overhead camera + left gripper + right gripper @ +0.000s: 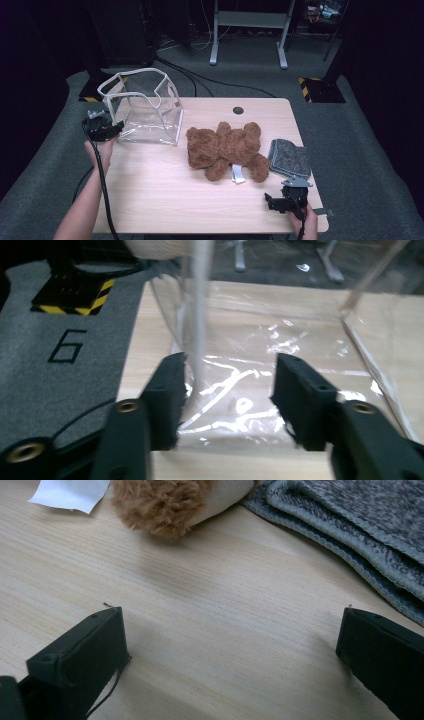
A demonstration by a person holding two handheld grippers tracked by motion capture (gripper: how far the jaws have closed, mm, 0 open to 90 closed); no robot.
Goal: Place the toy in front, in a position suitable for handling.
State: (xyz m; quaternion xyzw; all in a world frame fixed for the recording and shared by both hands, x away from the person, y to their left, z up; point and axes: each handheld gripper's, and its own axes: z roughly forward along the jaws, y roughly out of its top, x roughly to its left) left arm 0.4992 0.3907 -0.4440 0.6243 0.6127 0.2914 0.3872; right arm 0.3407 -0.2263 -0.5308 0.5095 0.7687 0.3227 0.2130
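the left gripper (227,390) has its jaws spread at the near corner of the clear bag (145,107) (white seam just inside one jaw, unpinched), standing at the table's (165,185) far left

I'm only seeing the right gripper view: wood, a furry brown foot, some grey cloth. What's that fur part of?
Observer: A brown teddy bear lying mid-table, between a clear bag and the folded grey cloth.
Operator: A bag? Where is it?
Observer: The clear plastic bag stands open at the table's far left corner.
Operator: Is anyone touching it?
Observer: The left gripper is at its near edge, jaws apart, with the white trim strip beside one jaw.
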